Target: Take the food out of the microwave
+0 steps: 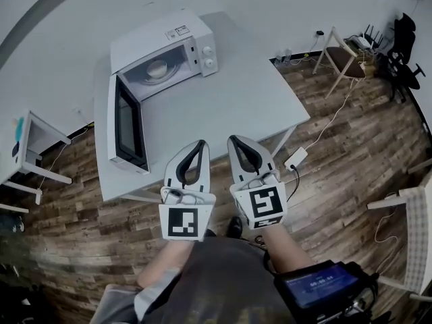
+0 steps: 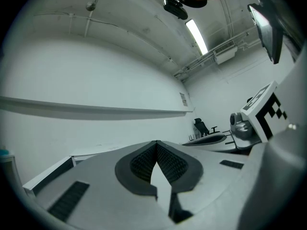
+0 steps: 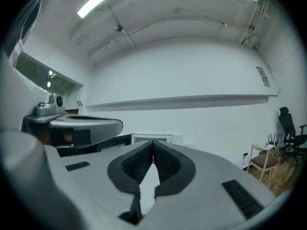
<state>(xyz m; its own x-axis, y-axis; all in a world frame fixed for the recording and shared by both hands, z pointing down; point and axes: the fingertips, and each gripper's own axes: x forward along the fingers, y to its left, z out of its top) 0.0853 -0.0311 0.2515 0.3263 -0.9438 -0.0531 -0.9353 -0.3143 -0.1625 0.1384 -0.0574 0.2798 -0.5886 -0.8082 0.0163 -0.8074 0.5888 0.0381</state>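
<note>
Food, a pale round portion (image 1: 158, 68), is sitting inside the open white microwave (image 1: 169, 36) on the white desk (image 1: 229, 100), while the left tongs (image 1: 200, 143) and right tongs (image 1: 233, 139) are hovering near the desk's front edge, pressed together and empty, probably needing to spread before entering level.

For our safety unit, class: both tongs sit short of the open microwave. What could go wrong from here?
1. The left tongs and right tongs are shut and empty; unless opened, they would likely shove the food deeper into the microwave.
2. The open door juts out on the left, so the left tongs could knock it on the way in.
</note>
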